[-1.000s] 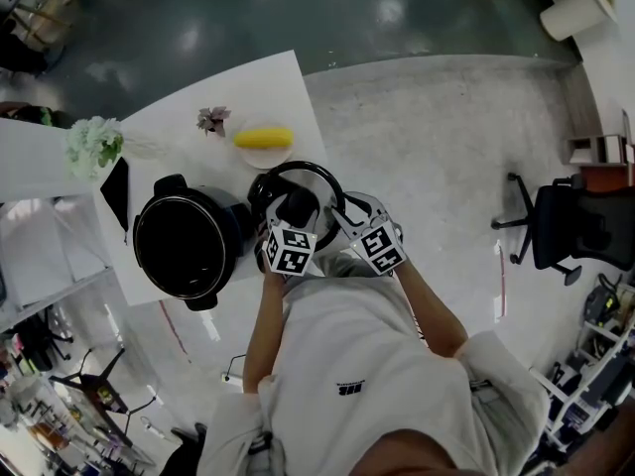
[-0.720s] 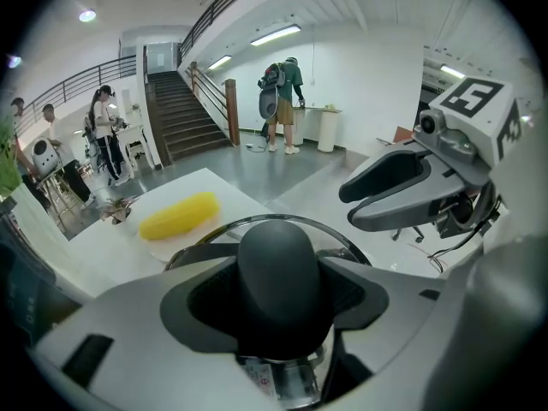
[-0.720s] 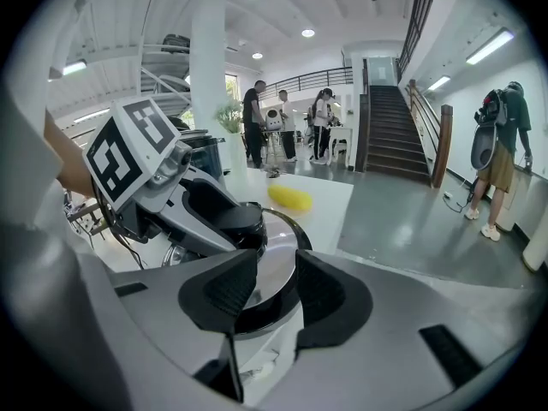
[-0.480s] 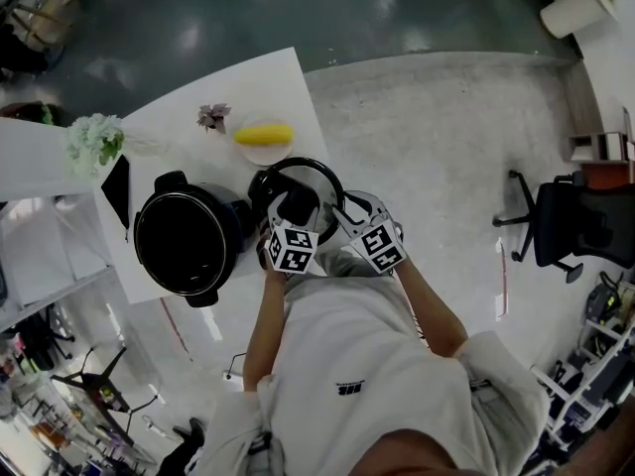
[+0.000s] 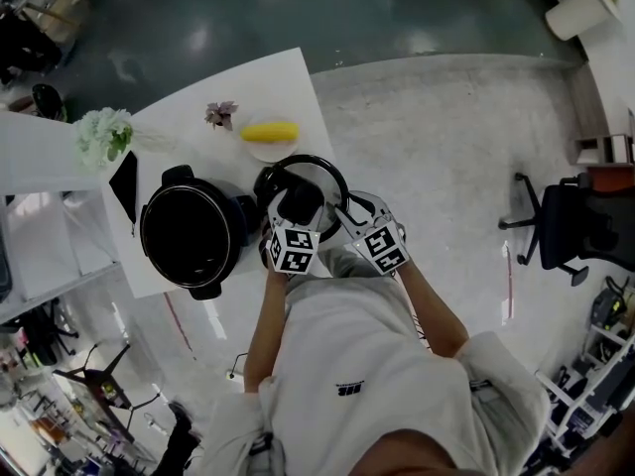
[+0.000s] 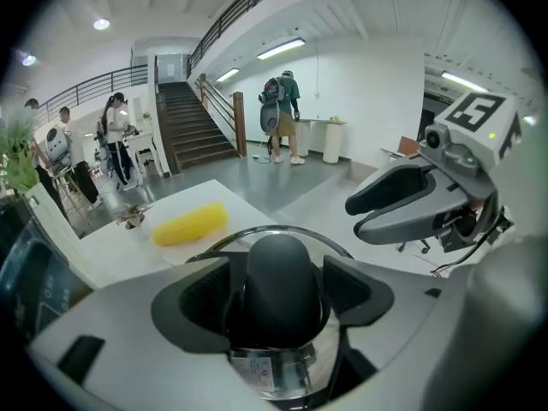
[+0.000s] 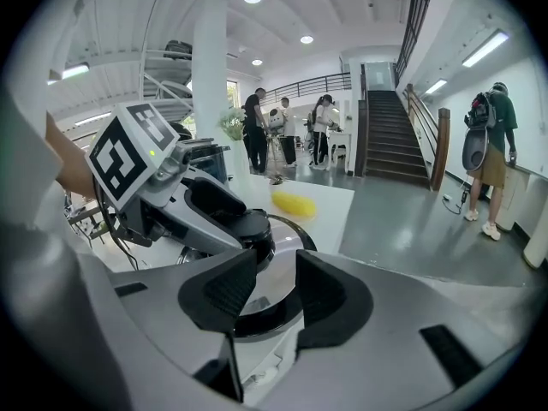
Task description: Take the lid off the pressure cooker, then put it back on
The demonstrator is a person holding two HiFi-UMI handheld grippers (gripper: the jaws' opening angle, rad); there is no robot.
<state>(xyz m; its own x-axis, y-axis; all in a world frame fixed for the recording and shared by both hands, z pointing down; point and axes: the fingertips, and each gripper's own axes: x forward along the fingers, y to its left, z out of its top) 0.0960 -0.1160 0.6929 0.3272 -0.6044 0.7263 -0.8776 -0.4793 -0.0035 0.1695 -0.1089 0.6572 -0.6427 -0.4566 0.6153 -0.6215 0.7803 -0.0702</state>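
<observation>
The black pressure cooker pot [image 5: 193, 231] stands open on the white table [image 5: 268, 82]. Its lid [image 5: 319, 170] lies flat on the table just right of the pot. My left gripper [image 5: 298, 216] reaches over the lid. Its jaws have just been opening and stand on either side of the black knob [image 6: 282, 259] with small gaps, pads off it. My right gripper [image 5: 345, 216] is open close beside it, and the lid's rim [image 7: 295, 229] shows beyond its gap. In the right gripper view the left gripper [image 7: 214, 217] sits on the knob.
A yellow corn-like thing [image 5: 269, 132] lies on a small plate behind the lid. A small plant [image 5: 219, 114], white flowers [image 5: 99, 135] and a black flat device [image 5: 126, 184] are on the table's far and left parts. An office chair [image 5: 575, 226] stands on the floor at right.
Both grippers stay at the lid beside the pot, and the lid has not moved. The head view has shifted slightly.
</observation>
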